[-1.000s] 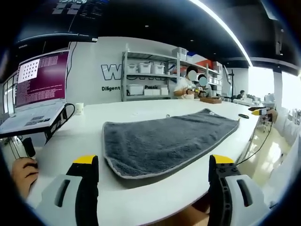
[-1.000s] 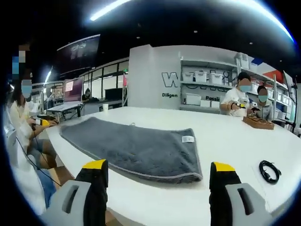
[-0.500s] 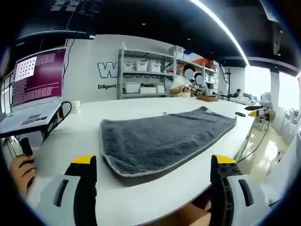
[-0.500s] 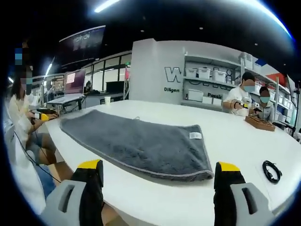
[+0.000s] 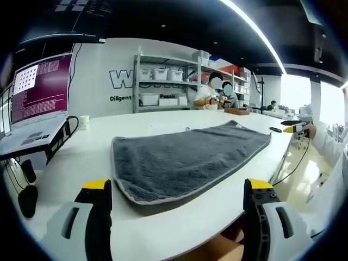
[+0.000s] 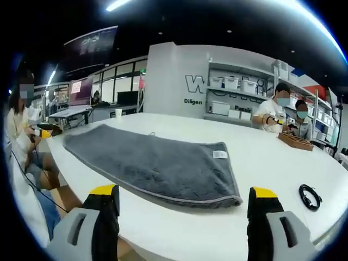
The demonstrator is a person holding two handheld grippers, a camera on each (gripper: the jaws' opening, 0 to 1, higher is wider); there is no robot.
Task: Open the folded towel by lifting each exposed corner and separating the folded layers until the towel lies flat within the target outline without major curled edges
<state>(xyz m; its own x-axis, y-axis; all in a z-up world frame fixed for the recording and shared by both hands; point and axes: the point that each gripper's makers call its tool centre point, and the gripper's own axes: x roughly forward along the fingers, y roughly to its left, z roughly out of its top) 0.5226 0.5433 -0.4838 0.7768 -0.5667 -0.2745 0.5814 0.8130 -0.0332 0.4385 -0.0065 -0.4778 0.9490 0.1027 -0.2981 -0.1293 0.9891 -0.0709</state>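
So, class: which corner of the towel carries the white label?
The towel's far corner on the right in the right gripper view; a small white label sits just inside it. The other corners show none.

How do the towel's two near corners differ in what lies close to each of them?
The towel corner by the right gripper carries a white label, with a black cable lying beyond it. The corner by the left gripper shows no label and faces a laptop. Both lie flat, pale-edged, ungrasped.
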